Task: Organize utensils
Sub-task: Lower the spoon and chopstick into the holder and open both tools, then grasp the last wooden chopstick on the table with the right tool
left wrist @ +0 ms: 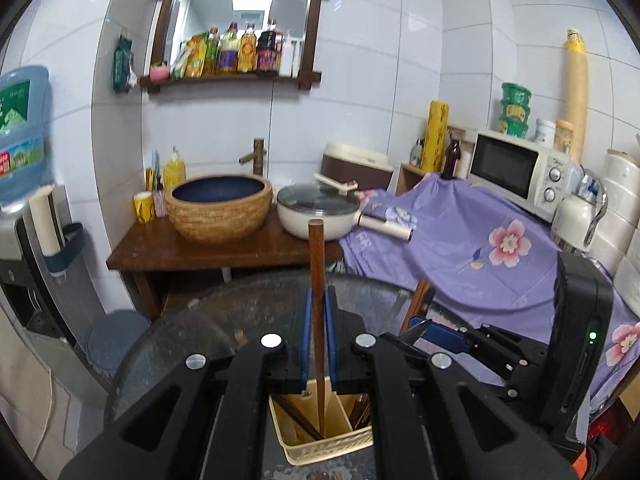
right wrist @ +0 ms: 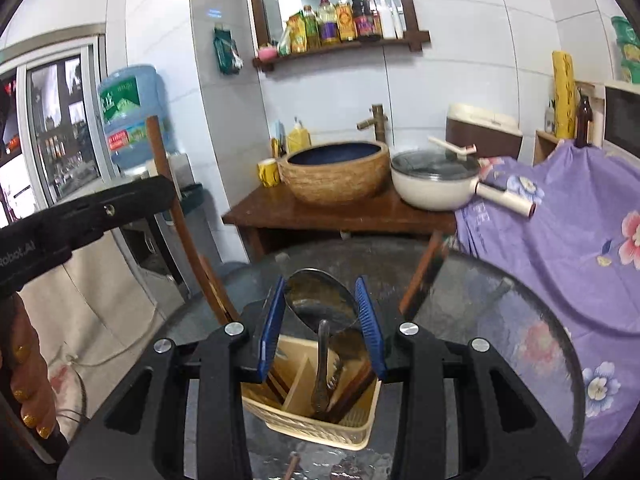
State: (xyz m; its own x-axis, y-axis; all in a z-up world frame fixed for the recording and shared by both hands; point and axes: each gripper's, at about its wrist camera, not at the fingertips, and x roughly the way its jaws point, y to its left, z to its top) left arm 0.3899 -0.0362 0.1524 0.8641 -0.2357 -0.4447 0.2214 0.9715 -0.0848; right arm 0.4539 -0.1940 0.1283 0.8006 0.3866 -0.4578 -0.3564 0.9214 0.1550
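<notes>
Wooden chopstick [left wrist: 316, 280], light and stiff, pinched mid-shaft by left gripper [left wrist: 319, 334]; right gripper [right wrist: 322, 320] clamps slippery steel spoon [right wrist: 320, 300] bowl

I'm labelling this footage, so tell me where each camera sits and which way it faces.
Left wrist: rides the left gripper, facing the sink counter; its jaws clamp a chopstick above the utensil basket.
Right wrist: rides the right gripper, facing likewise; its jaws hold a metal spoon; toes show lower left.
Shared: basket, glass table, basin.
</notes>
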